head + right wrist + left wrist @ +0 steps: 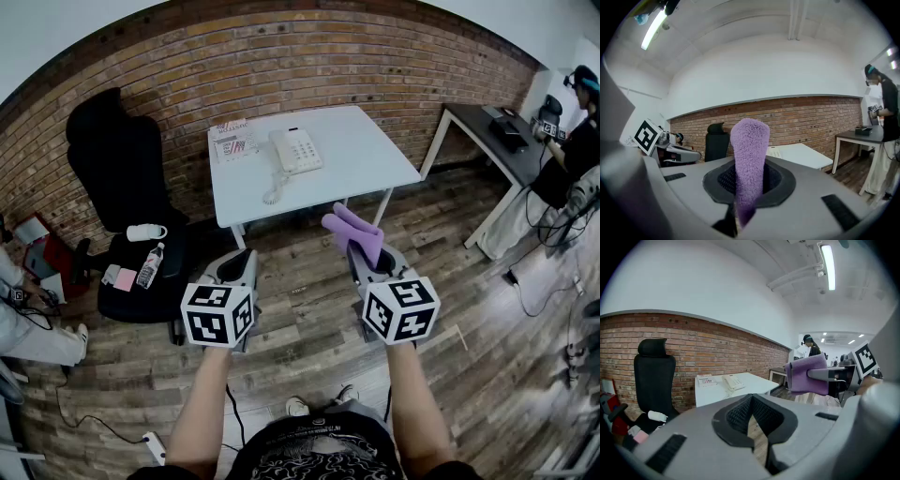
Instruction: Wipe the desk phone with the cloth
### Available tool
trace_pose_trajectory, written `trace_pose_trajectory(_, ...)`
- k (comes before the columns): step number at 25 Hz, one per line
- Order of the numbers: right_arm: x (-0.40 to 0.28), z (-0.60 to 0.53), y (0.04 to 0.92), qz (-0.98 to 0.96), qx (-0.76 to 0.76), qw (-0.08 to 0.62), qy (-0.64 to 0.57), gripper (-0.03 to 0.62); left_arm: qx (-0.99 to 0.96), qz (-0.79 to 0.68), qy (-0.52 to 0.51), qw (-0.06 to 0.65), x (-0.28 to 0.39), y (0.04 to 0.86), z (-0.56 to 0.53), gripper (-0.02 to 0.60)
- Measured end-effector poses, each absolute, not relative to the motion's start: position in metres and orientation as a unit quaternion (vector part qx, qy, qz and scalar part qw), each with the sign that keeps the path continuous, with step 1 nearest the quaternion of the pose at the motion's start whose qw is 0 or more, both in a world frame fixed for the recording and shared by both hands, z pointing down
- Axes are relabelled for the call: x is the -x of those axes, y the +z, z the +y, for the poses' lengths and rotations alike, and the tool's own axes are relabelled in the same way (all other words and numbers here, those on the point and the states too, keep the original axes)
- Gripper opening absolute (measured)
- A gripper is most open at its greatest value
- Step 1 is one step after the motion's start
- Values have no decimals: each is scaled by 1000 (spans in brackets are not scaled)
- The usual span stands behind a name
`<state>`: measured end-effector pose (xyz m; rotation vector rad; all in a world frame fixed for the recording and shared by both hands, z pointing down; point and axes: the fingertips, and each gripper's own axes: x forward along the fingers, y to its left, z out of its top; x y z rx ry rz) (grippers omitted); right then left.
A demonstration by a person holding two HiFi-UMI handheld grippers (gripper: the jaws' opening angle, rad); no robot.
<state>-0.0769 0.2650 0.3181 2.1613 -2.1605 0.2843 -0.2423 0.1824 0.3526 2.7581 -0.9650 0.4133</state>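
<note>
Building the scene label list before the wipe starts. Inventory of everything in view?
table: 1, white, by the brick wall
desk phone: 1, white, on the table
booklet: 1, white with print, table's rear left corner
office chair: 1, black, left of the table
bottle: 1, clear, lying on the chair seat
cloth: 1, purple, in the right gripper
desk: 1, dark, far right, a person beside it
left gripper: 1, grey, jaws together, empty
right gripper: 1, grey, shut on the cloth
</note>
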Motion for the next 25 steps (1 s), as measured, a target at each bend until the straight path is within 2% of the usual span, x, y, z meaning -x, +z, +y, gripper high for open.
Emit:
trace_pose_trajectory(14,41,232,331,-700,-706,35,101,43,-928,-331,141,101,217,362,145,6)
trace_pose_trajectory(25,-44,148,345,-715,-688,26,117,43,-916,-354,156,105,140,371,69,6)
